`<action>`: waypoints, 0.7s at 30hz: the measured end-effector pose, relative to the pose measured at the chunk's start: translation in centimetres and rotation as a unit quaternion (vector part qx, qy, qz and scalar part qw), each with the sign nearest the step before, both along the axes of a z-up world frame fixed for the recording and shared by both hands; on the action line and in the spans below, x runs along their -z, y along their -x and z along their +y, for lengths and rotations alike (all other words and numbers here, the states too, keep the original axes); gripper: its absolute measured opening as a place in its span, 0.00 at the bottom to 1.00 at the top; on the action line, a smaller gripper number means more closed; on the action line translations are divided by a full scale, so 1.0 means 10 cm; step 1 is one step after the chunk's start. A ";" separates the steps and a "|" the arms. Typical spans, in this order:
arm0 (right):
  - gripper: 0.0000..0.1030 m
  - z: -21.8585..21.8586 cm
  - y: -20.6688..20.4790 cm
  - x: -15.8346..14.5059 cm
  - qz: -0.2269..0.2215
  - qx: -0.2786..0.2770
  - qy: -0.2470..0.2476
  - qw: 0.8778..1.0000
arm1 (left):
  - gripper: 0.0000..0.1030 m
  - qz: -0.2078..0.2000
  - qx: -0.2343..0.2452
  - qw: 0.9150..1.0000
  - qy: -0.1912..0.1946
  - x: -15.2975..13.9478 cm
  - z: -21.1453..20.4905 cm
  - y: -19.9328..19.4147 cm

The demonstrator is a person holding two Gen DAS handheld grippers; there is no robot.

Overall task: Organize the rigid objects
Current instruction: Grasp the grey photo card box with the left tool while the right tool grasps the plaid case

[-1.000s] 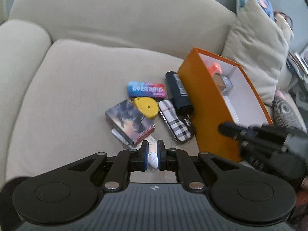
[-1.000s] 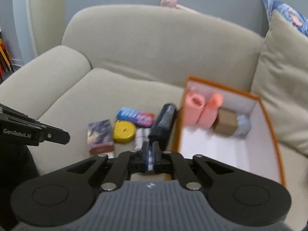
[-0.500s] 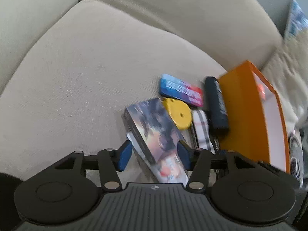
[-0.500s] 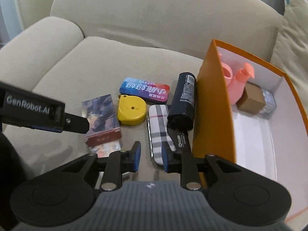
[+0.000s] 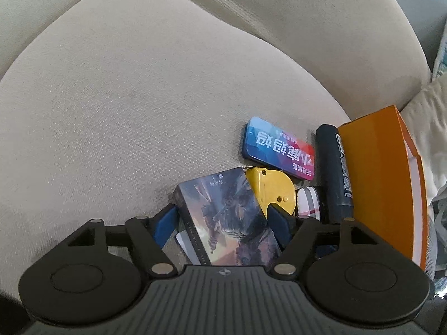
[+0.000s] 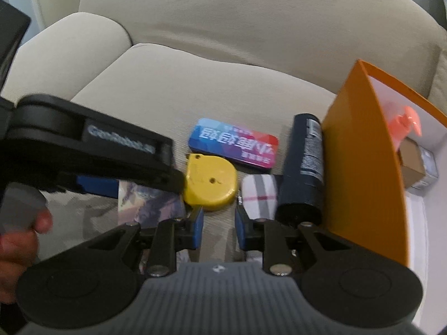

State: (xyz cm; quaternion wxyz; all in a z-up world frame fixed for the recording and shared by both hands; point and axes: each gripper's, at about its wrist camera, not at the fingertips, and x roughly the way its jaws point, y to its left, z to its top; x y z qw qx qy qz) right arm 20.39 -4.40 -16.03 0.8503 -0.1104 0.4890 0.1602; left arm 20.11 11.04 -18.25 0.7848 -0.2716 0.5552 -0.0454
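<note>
My left gripper point(image 5: 223, 220) is open, its jaws on either side of a picture-covered card box point(image 5: 226, 217) on the sofa seat; contact cannot be told. Beside the box lie a yellow tape measure point(image 5: 272, 188), a blue-and-red tin point(image 5: 279, 148), a plaid case point(image 5: 308, 202) and a dark spray can point(image 5: 335, 173). My right gripper point(image 6: 218, 224) is open and empty, low over the seat between the tape measure point(image 6: 211, 182) and the plaid case point(image 6: 258, 195). The left gripper point(image 6: 83, 150) crosses the right wrist view above the card box point(image 6: 151, 203).
An orange box point(image 6: 360, 167) with a white inside stands at the right against the spray can point(image 6: 303, 167); it holds a pink-orange bottle point(image 6: 405, 120) and a small brown carton point(image 6: 413, 164). It also shows in the left wrist view point(image 5: 382, 184). The beige sofa back point(image 6: 251, 22) rises behind.
Both grippers have opened from shut and dropped closer to the objects. The left jaws now straddle the card box; the right has moved in near the tape measure and plaid case.
</note>
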 end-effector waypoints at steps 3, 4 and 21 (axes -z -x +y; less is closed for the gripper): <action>0.24 0.05 0.02 0.02 -0.006 -0.007 0.008 1.000 | 0.75 -0.006 0.003 1.000 -0.006 -0.04 -0.02 0.00; 0.24 0.05 0.03 0.01 -0.006 -0.007 0.010 1.000 | 0.59 -0.012 0.000 1.000 -0.013 -0.07 -0.01 0.01; 0.52 0.07 0.10 0.17 -0.012 -0.018 0.163 0.986 | 0.25 -0.023 -0.003 1.000 -0.001 -0.36 0.17 0.13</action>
